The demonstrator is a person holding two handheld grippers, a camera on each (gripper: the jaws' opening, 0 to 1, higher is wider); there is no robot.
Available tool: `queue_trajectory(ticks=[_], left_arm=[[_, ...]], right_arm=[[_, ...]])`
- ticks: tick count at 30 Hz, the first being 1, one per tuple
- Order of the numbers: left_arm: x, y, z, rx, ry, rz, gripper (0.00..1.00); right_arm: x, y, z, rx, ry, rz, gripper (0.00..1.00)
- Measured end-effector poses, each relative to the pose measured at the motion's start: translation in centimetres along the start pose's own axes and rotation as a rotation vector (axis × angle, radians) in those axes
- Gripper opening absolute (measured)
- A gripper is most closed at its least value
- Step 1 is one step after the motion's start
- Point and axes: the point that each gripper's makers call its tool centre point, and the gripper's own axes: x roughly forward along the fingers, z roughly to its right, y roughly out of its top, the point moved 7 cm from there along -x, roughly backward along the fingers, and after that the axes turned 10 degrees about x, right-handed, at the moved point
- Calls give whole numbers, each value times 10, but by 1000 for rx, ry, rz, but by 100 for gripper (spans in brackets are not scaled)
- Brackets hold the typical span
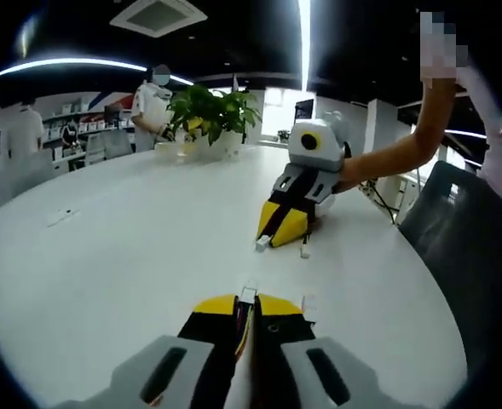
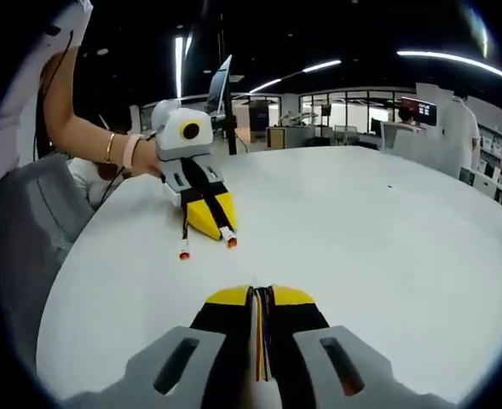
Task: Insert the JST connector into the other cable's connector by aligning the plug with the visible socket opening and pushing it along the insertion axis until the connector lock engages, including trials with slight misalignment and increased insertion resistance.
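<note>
My left gripper (image 1: 249,300) is shut on a thin cable whose white JST connector (image 1: 248,295) pokes out past its yellow tips. Across the white table (image 1: 131,247), my right gripper (image 1: 276,232) points back at it, holding a cable with a white connector (image 1: 262,244) at its tip and a loose end (image 1: 304,250) lying beside it. In the right gripper view, my right gripper (image 2: 262,294) is shut on red, yellow and black wires (image 2: 262,336). The left gripper (image 2: 211,223) faces it, with a connector (image 2: 230,242) at its tip and a loose cable end (image 2: 183,253) alongside. The two connectors are well apart.
A potted plant (image 1: 212,115) stands at the table's far edge, with people behind it. A grey chair (image 1: 464,230) sits at the table's rim beside the person's arm (image 1: 395,153). A monitor (image 2: 218,85) and another chair (image 2: 29,230) show in the right gripper view.
</note>
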Motion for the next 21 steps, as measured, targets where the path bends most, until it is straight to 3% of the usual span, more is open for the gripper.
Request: queue_trajectory(ticks=[7,21], left_arm=[[3,1,0,4,-9,15,0],[4,2,2,15,-30,24,0]], right_arm=[[6,7,-5,-11,37,37,4],[20,8,-10,-22,84,43,4]])
